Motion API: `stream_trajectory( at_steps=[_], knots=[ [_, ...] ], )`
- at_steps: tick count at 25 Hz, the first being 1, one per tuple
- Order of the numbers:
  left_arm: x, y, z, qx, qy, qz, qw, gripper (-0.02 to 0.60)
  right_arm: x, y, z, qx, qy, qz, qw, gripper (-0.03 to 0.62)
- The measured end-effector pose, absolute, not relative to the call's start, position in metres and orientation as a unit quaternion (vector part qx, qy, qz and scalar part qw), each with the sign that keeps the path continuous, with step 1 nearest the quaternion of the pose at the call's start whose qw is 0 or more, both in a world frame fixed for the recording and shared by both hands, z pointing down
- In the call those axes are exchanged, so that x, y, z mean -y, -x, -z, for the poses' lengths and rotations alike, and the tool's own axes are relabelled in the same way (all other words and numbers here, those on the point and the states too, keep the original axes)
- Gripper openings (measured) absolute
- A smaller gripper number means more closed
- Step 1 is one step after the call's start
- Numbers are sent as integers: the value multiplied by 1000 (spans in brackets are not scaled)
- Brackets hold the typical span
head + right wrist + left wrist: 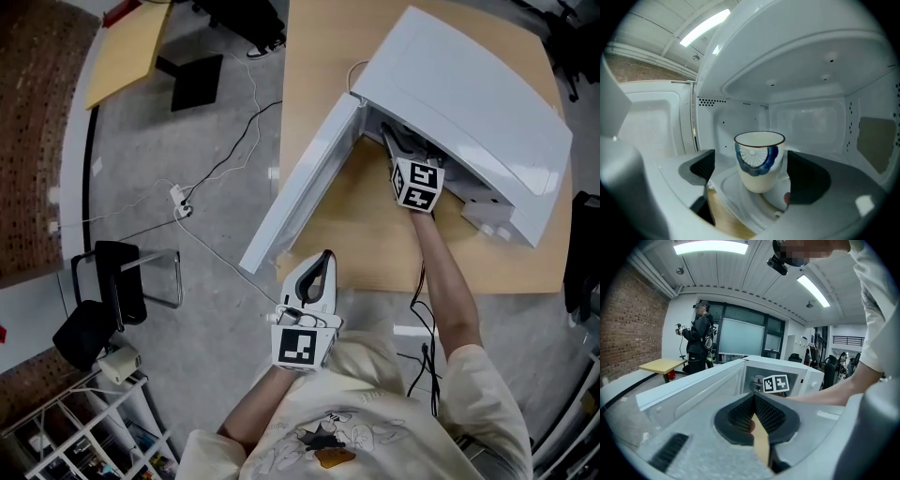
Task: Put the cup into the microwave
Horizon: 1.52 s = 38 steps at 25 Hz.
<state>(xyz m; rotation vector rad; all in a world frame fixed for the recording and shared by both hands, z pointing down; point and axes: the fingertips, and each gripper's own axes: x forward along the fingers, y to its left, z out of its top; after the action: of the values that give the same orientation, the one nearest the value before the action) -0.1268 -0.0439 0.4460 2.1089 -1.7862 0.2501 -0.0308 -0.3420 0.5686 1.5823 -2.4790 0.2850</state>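
Snagging the cup (758, 161) on the way out looks like the main risk. It stands upright on the glass turntable (736, 194) inside the microwave (469, 84), so the placing looks done. The right gripper (754, 172) is released: its jaws are spread wide on either side of the cup, with neither pad pressing on it. The jaw on the cup's right side seems closer to the cup wall than the other. A withdrawal that drifts sideways, or a wrist roll, could clip that wall and tip the cup or push it off the middle of the turntable. Lifting too much while backing out could knock the gripper against the roof of the microwave's cavity. A pale bulge shows on the cup's right side, and I cannot tell whether it is a handle. If it is, it would be the likeliest thing to catch.

A second risk is the open door (300, 183), which swings out from the microwave's left side. The left gripper (323, 261) hangs just off the door's free end. A careless move there could nudge the door toward the right arm.

The right forearm reaches across the wooden table (375, 253) into the microwave's mouth. Its marker cube sits at the opening, and the jaws point inward and slightly down. The left gripper is held back from the microwave, close to the person's body. It is clenched with nothing between its jaws, and its nose points toward the microwave's front.
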Motion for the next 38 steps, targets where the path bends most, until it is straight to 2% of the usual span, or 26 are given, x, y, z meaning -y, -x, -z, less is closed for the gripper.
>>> stream_trajectory(
  at_steps=[16,23,25,26,28,29,34,38],
  knots=[
    [64,108,-431,619,-765,-67,166,3,323,30,-566,838,-528,-101,96,483],
    [62,110,-434,613,-768,-78,170,3,312,26,-566,832,-535,-112,96,445],
    [62,110,-434,610,-769,-80,173,3,302,20,-564,827,-542,-113,99,381],
    [62,109,-436,608,-769,-85,176,3,296,16,-562,825,-545,-111,100,327],
    [63,108,-436,606,-770,-84,180,3,281,9,-554,824,-547,-108,99,178],
    [64,106,-436,605,-772,-79,180,3,273,6,-550,825,-546,-108,99,131],
    [70,95,-432,590,-783,-59,185,3,221,-3,-526,830,-535,-117,103,10],
    [70,92,-434,586,-785,-58,189,3,174,-4,-501,850,-501,-114,115,6]
  ],
)
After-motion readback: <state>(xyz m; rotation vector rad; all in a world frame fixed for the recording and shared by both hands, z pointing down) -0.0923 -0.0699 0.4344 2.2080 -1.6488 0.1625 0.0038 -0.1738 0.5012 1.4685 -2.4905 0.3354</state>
